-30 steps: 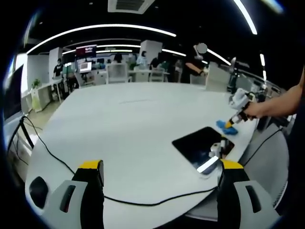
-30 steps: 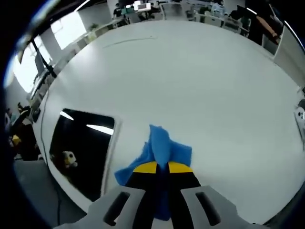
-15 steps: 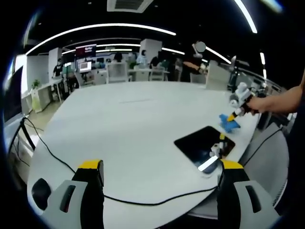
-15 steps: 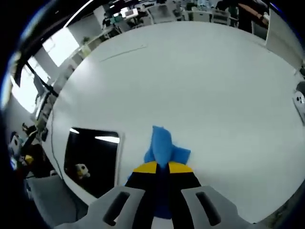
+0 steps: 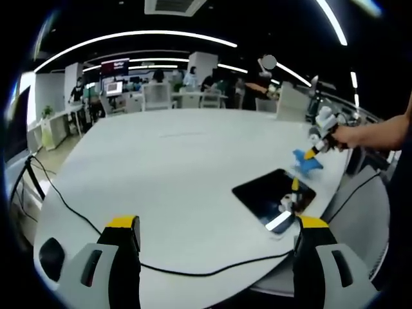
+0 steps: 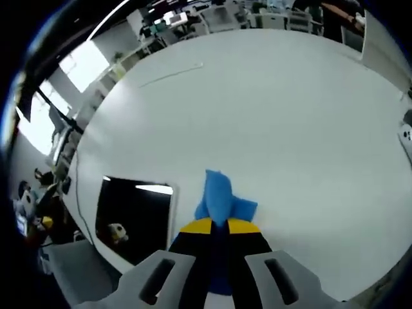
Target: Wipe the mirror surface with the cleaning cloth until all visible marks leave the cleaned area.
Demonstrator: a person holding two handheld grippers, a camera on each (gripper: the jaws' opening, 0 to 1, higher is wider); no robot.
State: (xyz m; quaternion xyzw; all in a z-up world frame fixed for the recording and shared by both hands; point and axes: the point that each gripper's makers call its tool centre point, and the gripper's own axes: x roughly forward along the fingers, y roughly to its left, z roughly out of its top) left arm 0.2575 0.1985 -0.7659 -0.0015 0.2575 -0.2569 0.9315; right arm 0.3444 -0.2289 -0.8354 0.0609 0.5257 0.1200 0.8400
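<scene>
1. The cleaning cloth [image 6: 222, 196] was seen pinched in the right gripper [image 6: 219, 225], low centre of the right gripper view, held off the white counter [image 6: 270, 116].
2. The mirror [image 6: 132, 219] lay lower left of those fingers, nearer the right gripper.
3. The left gripper [image 5: 215, 228] was held spread, idle.
4. Compared with a second earlier, the cloth had been raised clear of the counter.

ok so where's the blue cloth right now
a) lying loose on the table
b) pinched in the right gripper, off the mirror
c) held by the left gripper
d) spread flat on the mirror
b: the blue cloth is clamped in the right gripper, beside the mirror, not on it.
</scene>
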